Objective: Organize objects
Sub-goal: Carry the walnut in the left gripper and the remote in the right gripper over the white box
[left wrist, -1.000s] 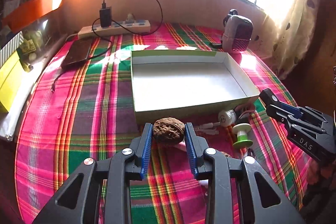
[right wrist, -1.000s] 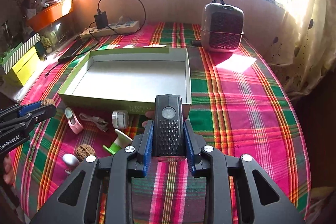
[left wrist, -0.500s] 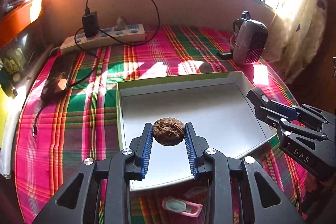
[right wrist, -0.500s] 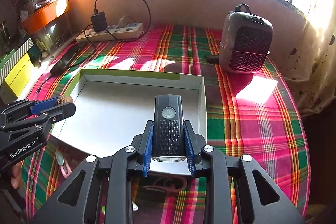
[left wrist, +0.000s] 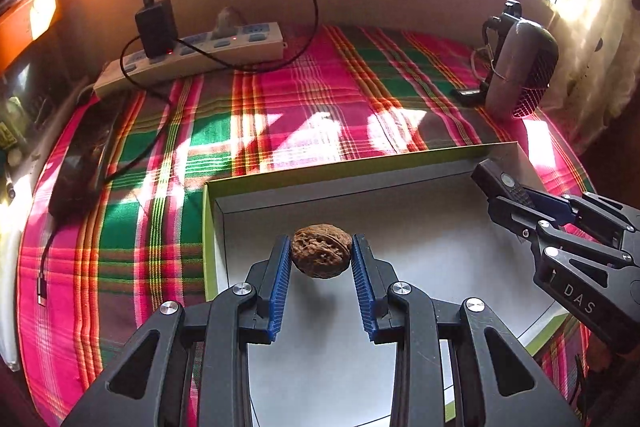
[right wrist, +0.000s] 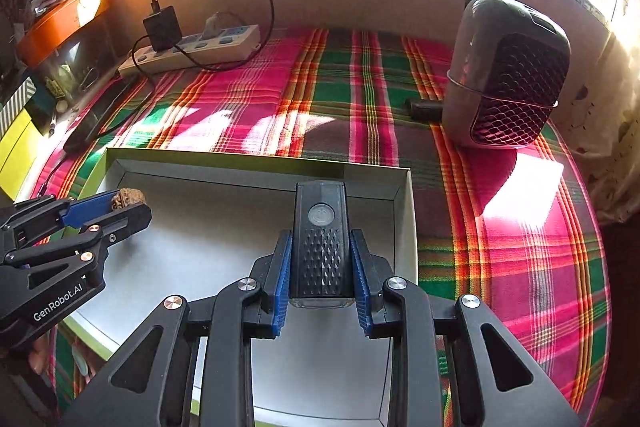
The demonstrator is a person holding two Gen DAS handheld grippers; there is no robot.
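Both grippers hovering over box (left wrist: 400,251): left gripper (left wrist: 321,259) pinching walnut (left wrist: 321,256) near left wall; right gripper (right wrist: 321,259) clamping black light (right wrist: 321,239), long axis pointing along fingers.

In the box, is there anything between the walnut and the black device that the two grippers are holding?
No. In the right wrist view only bare white box floor lies between the walnut and the black device.

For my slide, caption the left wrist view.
Left gripper holds a walnut over the open white box while the right gripper brings a black device.
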